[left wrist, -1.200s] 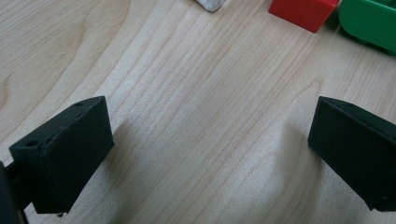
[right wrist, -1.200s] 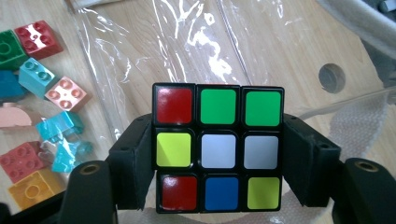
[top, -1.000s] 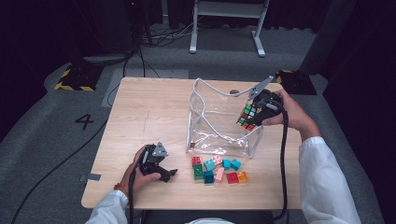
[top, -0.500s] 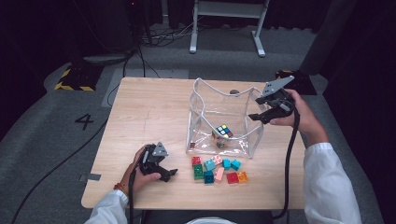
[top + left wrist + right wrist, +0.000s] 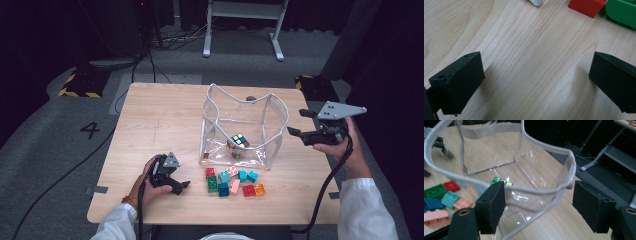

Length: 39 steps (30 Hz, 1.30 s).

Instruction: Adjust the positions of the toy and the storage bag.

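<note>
**Cube at rest in the clear bag, both grippers empty**

The multicoloured puzzle cube (image 5: 238,143) lies on the floor of the clear plastic bag with white piping (image 5: 216,100), which stands open near the middle of the light wooden table (image 5: 165,115). The right gripper (image 5: 301,124) hangs in the air at three o'clock from the bag, just beyond its right wall; its jaws have just been opening and now stand wide with nothing between them. In the right gripper view the bag's white rim (image 5: 549,190) curves just ahead of the black jaws. The left gripper (image 5: 181,183) rests on the table at about eight o'clock from the bag, jaws spread wide over bare wood. At six o'clock from the bag sits a cluster of small coloured plastic building bricks (image 5: 232,181), red, green, teal, pink and orange.
</note>
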Each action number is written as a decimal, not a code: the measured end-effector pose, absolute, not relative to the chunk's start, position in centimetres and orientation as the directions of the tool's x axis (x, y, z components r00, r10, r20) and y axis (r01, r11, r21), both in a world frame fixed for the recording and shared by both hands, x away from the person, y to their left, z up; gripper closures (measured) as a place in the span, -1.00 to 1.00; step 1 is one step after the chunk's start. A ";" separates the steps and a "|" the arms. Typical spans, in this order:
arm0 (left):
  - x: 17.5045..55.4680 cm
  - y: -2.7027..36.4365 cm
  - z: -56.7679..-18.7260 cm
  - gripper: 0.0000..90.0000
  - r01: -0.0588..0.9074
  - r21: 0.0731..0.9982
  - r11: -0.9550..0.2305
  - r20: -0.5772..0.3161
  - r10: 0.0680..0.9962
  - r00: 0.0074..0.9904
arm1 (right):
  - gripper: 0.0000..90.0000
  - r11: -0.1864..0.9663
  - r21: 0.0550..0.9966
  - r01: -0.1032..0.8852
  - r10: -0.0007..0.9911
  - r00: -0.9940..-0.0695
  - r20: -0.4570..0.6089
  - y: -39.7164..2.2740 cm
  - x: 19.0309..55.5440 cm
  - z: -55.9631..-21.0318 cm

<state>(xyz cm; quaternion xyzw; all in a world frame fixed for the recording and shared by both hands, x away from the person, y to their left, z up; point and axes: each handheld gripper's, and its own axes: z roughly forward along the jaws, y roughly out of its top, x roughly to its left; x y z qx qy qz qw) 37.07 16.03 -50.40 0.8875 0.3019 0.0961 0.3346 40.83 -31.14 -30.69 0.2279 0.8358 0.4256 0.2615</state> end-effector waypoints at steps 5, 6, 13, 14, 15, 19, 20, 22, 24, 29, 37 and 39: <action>37.1 16.0 -50.4 -1.00 0.470 0.652 -0.595 -0.027 0.602 0.798 | -0.41 0.498 0.846 0.189 0.645 -0.733 -0.217 -33.0 39.1 -32.9; 37.1 16.0 -50.4 -1.00 0.470 0.652 -0.595 -0.027 0.601 0.799 | -0.41 0.491 0.850 0.191 0.653 -0.727 -0.214 -33.3 38.9 -33.4; 37.1 16.0 -50.4 -1.00 0.470 0.652 -0.595 -0.027 0.601 0.799 | -0.42 0.462 0.844 0.271 0.690 -0.708 -0.150 -34.9 38.1 -38.0; 37.1 16.0 -50.4 -1.00 0.471 0.652 -0.594 -0.030 0.600 0.799 | -0.42 0.454 0.844 0.284 0.691 -0.710 -0.132 -35.0 38.1 -38.7; 37.1 16.0 -50.4 -1.00 0.470 0.652 -0.595 -0.027 0.601 0.799 | -0.42 0.455 0.838 0.302 0.692 -0.712 -0.119 -35.2 38.1 -39.4; 37.1 16.0 -50.4 -1.00 0.471 0.652 -0.594 -0.031 0.600 0.799 | -0.42 0.450 0.820 0.353 0.702 -0.708 -0.080 -35.5 38.1 -42.2; 37.1 16.0 -50.4 -1.00 0.472 0.652 -0.594 -0.031 0.600 0.799 | -0.42 0.452 0.812 0.368 0.704 -0.707 -0.072 -35.6 38.0 -42.9; 37.1 16.0 -50.4 -1.00 0.471 0.652 -0.594 -0.029 0.601 0.799 | -0.42 0.465 0.796 0.388 0.705 -0.706 -0.068 -35.6 37.9 -44.2; 37.1 16.0 -50.4 -1.00 0.470 0.652 -0.595 -0.028 0.601 0.799 | -0.42 0.458 0.788 0.412 0.705 -0.708 -0.040 -35.7 37.7 -45.4; 37.0 16.1 -50.3 -1.00 0.468 0.650 -0.599 -0.020 0.602 0.798 | -0.42 0.479 0.762 0.435 0.697 -0.717 -0.029 -35.6 36.6 -47.5; 37.0 16.1 -50.3 -1.00 0.468 0.650 -0.599 -0.020 0.602 0.798 | -0.44 0.459 0.750 0.476 0.702 -0.712 0.023 -36.1 35.8 -49.6; 37.0 16.1 -50.3 -1.00 0.469 0.651 -0.597 -0.021 0.604 0.797 | -0.47 0.483 0.734 0.477 0.705 -0.709 -0.003 -36.1 35.8 -50.1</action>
